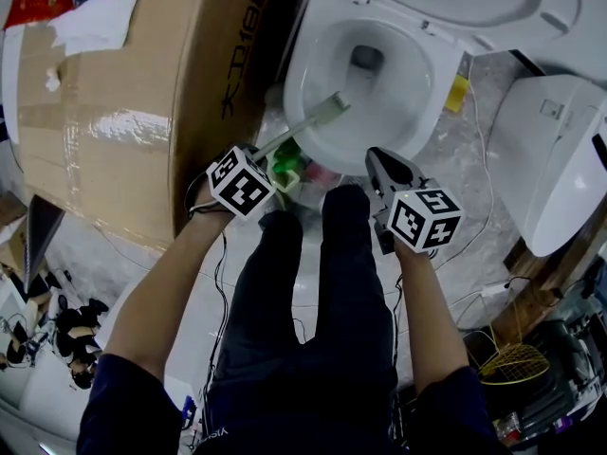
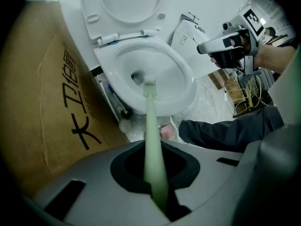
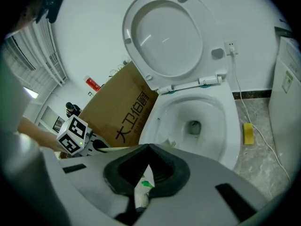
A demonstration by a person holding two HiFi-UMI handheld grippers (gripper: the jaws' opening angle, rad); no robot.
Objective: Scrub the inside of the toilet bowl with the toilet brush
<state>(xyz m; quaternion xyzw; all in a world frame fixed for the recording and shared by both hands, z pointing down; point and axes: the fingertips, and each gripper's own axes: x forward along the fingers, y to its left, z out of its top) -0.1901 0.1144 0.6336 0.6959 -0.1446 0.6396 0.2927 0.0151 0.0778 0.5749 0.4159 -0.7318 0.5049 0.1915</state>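
Observation:
The white toilet bowl (image 1: 305,72) stands open with its lid up, ahead of the person's knees. My left gripper (image 1: 259,154) is shut on the pale green handle of the toilet brush (image 1: 328,109). The brush head hangs over the bowl's near left rim. In the left gripper view the handle runs from my left gripper (image 2: 157,175) straight up to the brush head (image 2: 149,82), just above the drain inside the bowl (image 2: 186,75). My right gripper (image 1: 380,161) hovers shut and holds nothing, right of the bowl's front. In the right gripper view my right gripper (image 3: 148,169) points at the bowl (image 3: 231,126).
A big cardboard box (image 1: 123,93) stands tight against the toilet's left. A second white fixture (image 1: 555,159) sits at the right. A yellow sponge (image 1: 458,93) and a white cable lie on the floor beside the bowl. Green-capped bottles (image 1: 289,171) stand under the rim. The person's legs (image 1: 313,282) fill the near middle.

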